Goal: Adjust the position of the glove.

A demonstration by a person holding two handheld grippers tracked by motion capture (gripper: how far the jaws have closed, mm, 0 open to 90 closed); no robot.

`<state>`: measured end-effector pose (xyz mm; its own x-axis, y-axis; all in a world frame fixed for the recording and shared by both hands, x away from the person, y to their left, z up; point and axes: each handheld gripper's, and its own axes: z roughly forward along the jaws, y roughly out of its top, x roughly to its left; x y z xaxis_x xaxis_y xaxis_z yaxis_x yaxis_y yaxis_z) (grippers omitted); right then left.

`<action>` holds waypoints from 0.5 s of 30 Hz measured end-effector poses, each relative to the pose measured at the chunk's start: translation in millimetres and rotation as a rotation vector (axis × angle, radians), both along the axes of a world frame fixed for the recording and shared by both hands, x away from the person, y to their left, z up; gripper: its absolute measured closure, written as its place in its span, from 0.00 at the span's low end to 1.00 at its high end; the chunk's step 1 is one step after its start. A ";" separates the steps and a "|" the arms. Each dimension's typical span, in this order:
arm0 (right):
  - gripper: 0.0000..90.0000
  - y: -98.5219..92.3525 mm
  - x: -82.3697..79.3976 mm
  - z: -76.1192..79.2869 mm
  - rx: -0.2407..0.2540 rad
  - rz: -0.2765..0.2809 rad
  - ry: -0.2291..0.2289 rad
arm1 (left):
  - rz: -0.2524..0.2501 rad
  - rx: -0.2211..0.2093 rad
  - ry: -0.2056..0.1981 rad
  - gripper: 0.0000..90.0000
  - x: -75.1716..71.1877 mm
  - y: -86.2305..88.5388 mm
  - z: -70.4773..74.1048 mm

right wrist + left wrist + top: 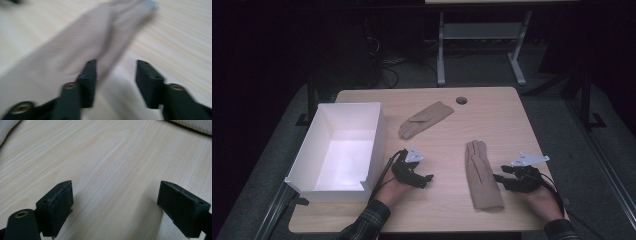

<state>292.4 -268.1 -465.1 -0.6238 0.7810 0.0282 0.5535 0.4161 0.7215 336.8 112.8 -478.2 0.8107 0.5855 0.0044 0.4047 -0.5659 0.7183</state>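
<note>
Two tan gloves lie flat on the wooden table [512, 115]. One glove [424, 119] is at the middle back, the other glove [481, 175] near the front right. My left gripper [428, 179] rests low on the table between the white box and the near glove, pointing right. In the left gripper view, the left gripper [115, 207] stands wide open over bare wood. My right gripper [498, 179] is just right of the near glove, pointing at it. In the blurred right gripper view, the right gripper [116, 82] is open, with the glove [82, 45] ahead of its left jaw and nothing pinched.
An open white box [379, 135] stands at the table's left, its inside bare. A round cable hole [461, 100] is at the back edge. A tan fabric edge [195, 126] shows at the top right of the left gripper view. Beyond the table stands a metal frame [441, 50].
</note>
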 end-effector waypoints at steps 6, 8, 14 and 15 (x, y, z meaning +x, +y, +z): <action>0.37 -10.5 12.9 -13.0 0.007 -0.059 -0.006 | 0.022 -0.013 -0.001 0.18 -0.9 -0.1 0.1; 0.34 -11.1 14.3 -15.6 0.014 -0.054 -0.019 | 0.031 -0.020 -0.009 0.26 -0.2 1.5 1.3; 0.26 -9.8 15.1 -16.4 0.015 -0.057 -0.013 | 0.086 0.005 -0.015 0.55 7.4 2.4 6.5; 0.24 -9.1 15.0 -16.6 0.014 -0.058 -0.007 | 0.101 0.004 -0.008 0.66 8.8 1.1 7.0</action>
